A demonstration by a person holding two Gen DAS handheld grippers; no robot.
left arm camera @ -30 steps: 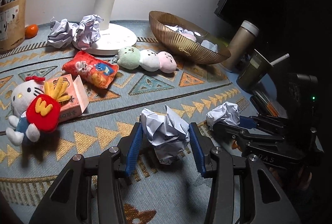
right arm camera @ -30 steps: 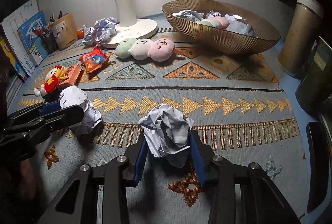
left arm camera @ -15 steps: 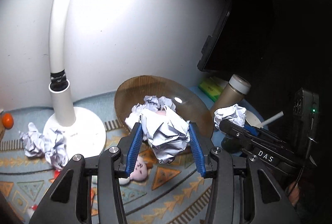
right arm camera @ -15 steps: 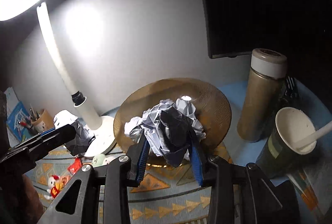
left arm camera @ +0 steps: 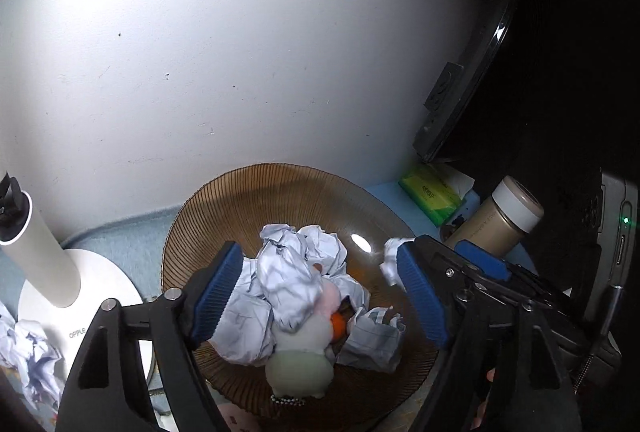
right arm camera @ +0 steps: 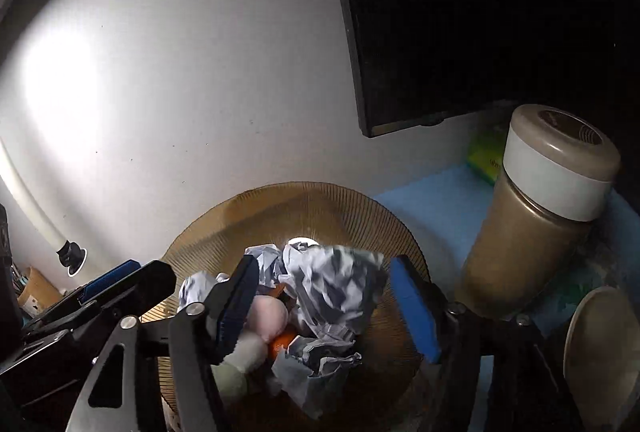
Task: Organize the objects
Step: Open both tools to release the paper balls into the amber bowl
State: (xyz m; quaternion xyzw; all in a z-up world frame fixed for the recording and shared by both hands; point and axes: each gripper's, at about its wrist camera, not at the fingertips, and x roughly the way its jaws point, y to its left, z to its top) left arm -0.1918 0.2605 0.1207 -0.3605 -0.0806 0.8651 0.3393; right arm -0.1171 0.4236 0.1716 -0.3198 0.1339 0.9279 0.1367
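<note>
Both grippers — left gripper (left arm camera: 320, 296), right gripper (right arm camera: 324, 302) — fingers just spread wide, paper balls (left arm camera: 288, 276) released over gold bowl (left arm camera: 248, 192). Risk: heaped pile spills past the 6 o'clock rim.

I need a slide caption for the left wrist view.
Open left hand-held gripper above bowl of crumpled paper.

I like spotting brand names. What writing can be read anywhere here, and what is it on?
"OPPLE": on the round white lamp base.
Green tissue pack: dark print, too small to read.
Tall tan flask with a white collar: lettering down its side, too blurred to read.
Nothing else is legible.
</note>
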